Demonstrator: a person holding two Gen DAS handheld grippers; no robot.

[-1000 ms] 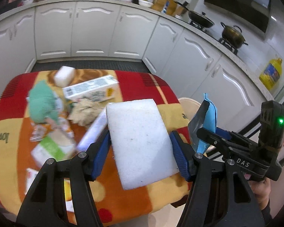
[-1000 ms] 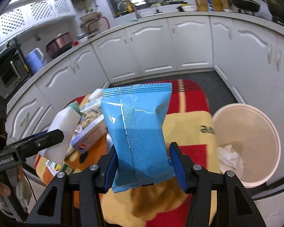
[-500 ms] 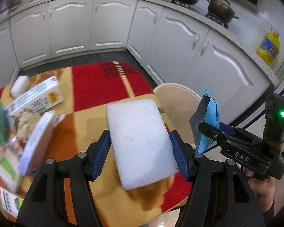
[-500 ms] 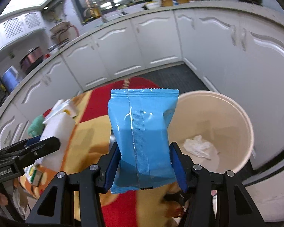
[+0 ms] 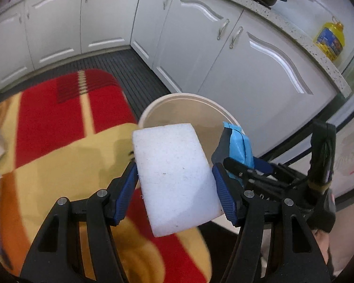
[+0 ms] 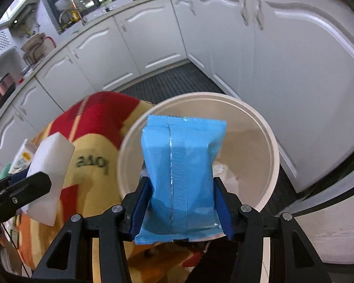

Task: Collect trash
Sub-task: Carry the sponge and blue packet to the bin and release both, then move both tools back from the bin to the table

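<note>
We are at the drop-off: our right gripper [image 6: 180, 208] clamps a blue foil packet [image 6: 180, 172] over the round beige plastic bin [image 6: 266, 139], while our left gripper [image 5: 175, 188] pinches a white foam block [image 5: 174, 179] near the bin's rim; next we release both inside

The beige bin [image 6: 270, 155] stands wedged between the blanket-covered tabletop [image 5: 59, 160] and the white cabinets [image 6: 306, 75], its mouth open from above, though the blue packet [image 6: 180, 176] and white sponge [image 5: 175, 179] hang near its rim.
</note>
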